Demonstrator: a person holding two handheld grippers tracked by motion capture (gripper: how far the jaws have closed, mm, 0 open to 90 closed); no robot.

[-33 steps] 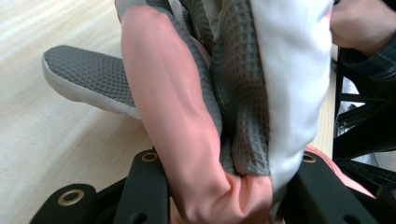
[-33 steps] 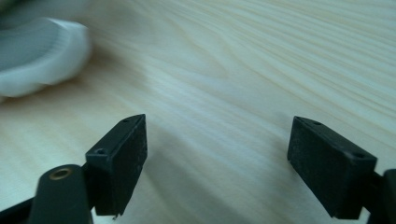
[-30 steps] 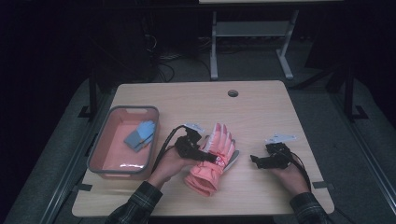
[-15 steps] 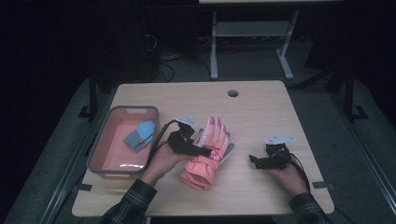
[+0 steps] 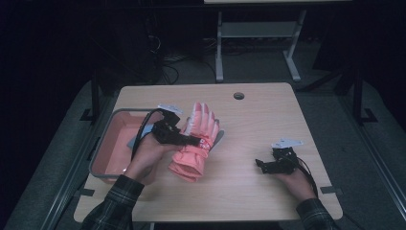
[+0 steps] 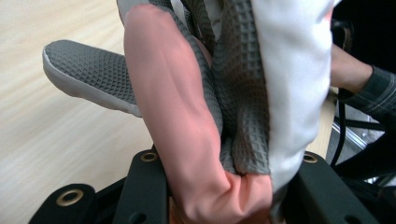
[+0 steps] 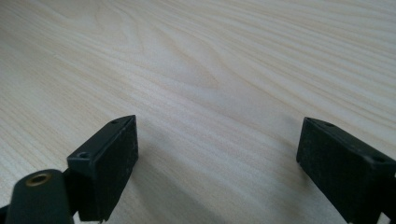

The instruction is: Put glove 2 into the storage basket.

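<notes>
Pinching the pink glove [image 5: 197,142] near its cuff, the left gripper [image 5: 187,139] holds it beside the grey tray [image 5: 106,143]; the right gripper [image 5: 266,166] rests spread on bare table [image 5: 258,120].

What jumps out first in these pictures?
A bright coral-pink glove with grey textured fingers, clamped in the left gripper beside a pink bin at the table's left edge. Over at the right, the right gripper rests on the pale wooden table, jaws open with nothing between them.
</notes>
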